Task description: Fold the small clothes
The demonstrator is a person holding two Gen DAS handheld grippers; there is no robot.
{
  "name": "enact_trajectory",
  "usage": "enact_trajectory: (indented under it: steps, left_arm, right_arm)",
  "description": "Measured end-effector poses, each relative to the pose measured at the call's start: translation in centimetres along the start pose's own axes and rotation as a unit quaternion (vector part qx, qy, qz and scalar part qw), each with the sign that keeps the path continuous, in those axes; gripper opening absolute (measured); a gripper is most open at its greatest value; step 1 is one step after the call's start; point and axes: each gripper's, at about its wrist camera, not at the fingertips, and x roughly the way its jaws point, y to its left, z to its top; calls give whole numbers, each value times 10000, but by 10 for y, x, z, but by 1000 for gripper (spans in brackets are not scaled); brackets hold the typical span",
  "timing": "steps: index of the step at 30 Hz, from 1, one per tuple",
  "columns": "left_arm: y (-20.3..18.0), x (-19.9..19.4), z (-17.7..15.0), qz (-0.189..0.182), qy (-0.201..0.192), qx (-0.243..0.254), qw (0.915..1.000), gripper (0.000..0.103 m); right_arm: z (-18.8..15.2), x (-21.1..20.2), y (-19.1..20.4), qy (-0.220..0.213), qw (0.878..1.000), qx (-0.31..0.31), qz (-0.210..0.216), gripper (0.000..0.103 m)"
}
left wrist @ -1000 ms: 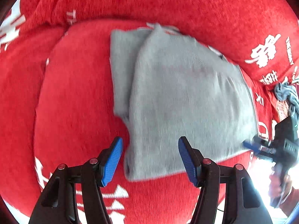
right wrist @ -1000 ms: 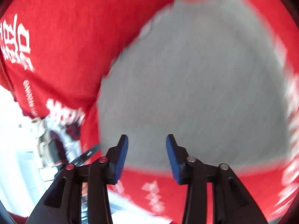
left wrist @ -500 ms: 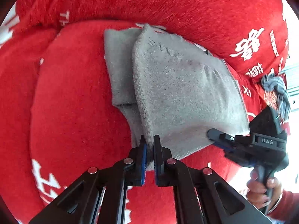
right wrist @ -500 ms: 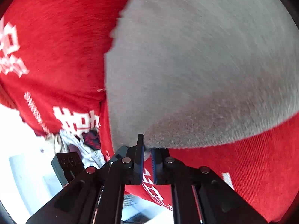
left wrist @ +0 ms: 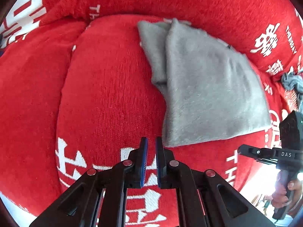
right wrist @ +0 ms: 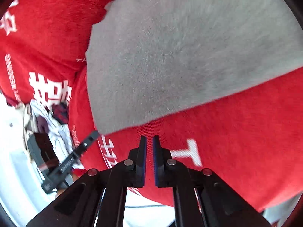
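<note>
Red cushion point(left wrist: 106, 87) carries grey garment point(left wrist: 208, 94), long axis running away. Left tool point(left wrist: 150, 143) nearly closed, empty, beside near-left corner (nearer one). Right tool point(right wrist: 149, 141) likewise, just short of hem.

A home, likely a bedroom: a bed under a plush red wedding cover point(left wrist: 106, 87) with white characters, and a heap of crumpled clothes point(right wrist: 47, 117) beside that cover's edge.

Both wrist views close above, sharing grey garment point(left wrist: 208, 87)
</note>
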Motion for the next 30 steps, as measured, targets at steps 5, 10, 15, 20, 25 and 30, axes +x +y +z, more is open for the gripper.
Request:
enact_trajectory:
  steps: [5,10,15,20,25,30]
  left_arm:
    - [-25,-10,18,-204,-202,180,9994,8]
    - [-52,30,37,-56,-47,200,9998,8]
    - [-41,43,31,-31,-28,-31,10000,8]
    - [-36,37,24,37,95,-35,9999,8]
    - [-35,25,18,301,127,-256,9991,8]
    - [-25,16,12,566,243,-532,9967,8]
  right_arm:
    - [24,-73,-23,-917,9920,-135,-858,7]
    - [61,-113,-60,-1331,9762,-147,-1707,7]
    - [69,-119,-116,-1286,9710,-89,-2013,0]
    - [64,-127,-121,-1213,9672,-355,-2203,0]
    - [62,-128,-113,-1114,9660,-311,-2313,0]
    - [55,-141,-116,-1069,9660,-48,-2355,0]
